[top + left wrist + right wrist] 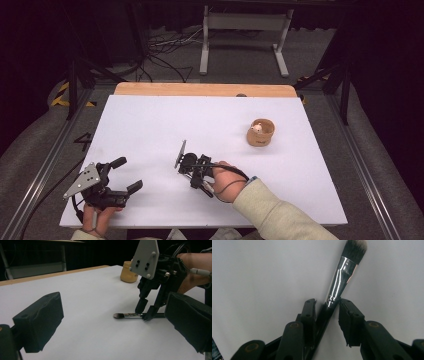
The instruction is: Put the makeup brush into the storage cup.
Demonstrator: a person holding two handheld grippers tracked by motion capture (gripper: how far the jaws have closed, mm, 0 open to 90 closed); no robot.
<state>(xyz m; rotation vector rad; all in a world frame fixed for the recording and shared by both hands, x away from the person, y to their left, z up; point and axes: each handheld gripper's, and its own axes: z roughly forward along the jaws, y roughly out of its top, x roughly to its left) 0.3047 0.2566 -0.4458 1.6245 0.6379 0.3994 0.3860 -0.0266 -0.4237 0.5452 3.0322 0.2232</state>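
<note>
brush (pixel 342 275) lies flat on table (pixel 150 130), frame centre | right gripper (pixel 327 312) jaws straddle handle, not yet pinching | left gripper (pixel 122 175) spread, empty, lower left | brush likely light, stiff, slick; grip handle below ferrule

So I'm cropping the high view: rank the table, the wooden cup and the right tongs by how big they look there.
1. Table, by far the largest.
2. Right tongs.
3. Cup, though these two look near alike, so their order is unsure.

White table (pixel 150 130), wood strip along far edge

Makeup brush (pixel 126 315) lies flat mid-table; tan wooden cup (pixel 260 133) (something pale inside) stands far right.
</note>
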